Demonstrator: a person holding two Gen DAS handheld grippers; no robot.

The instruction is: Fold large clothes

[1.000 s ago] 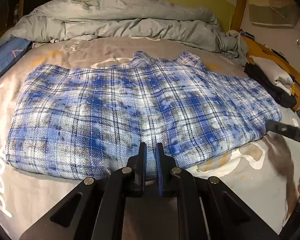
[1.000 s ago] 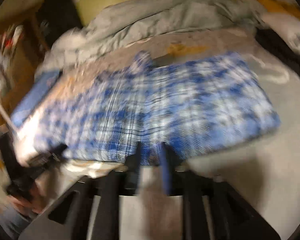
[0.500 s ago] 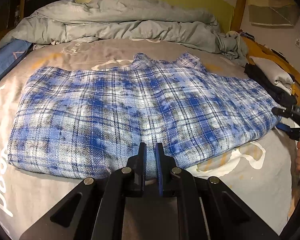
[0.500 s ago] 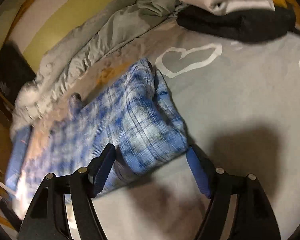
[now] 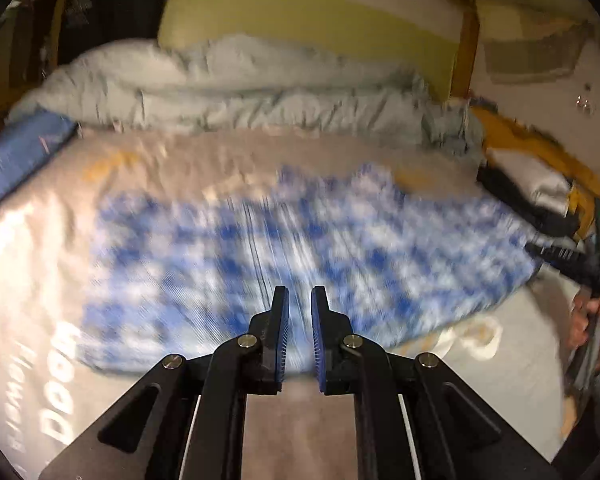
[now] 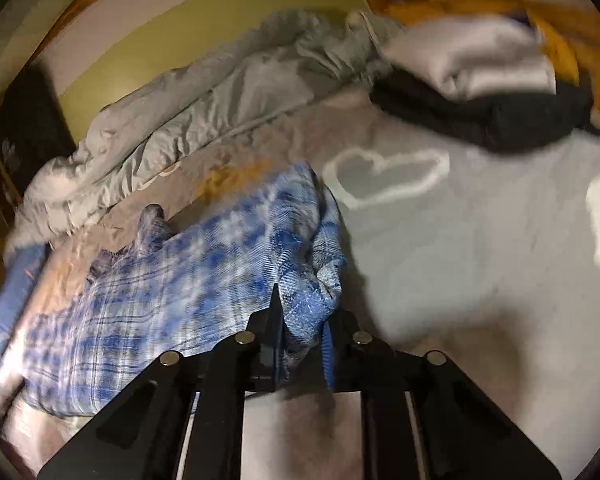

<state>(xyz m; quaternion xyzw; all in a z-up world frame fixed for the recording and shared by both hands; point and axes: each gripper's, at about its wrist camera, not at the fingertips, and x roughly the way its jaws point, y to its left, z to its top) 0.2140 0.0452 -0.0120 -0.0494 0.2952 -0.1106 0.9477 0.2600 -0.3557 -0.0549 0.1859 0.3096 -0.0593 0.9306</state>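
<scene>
A blue and white plaid shirt lies folded and spread across the grey bed sheet; the left wrist view is motion-blurred. My left gripper hovers over the shirt's near edge, its jaws nearly together with a narrow empty gap. My right gripper is shut on the shirt's right end, with the cloth bunched between its fingers. The right gripper also shows at the right edge of the left wrist view.
A rumpled grey duvet lies along the headboard. A stack of folded white and black clothes sits at the bed's right side. A blue item lies at the far left. The sheet bears a white heart print.
My right gripper has closed on the shirt's right end, where its jaws stood wide open around it. My left gripper has lifted and pulled back a little, with its gap slightly wider.
</scene>
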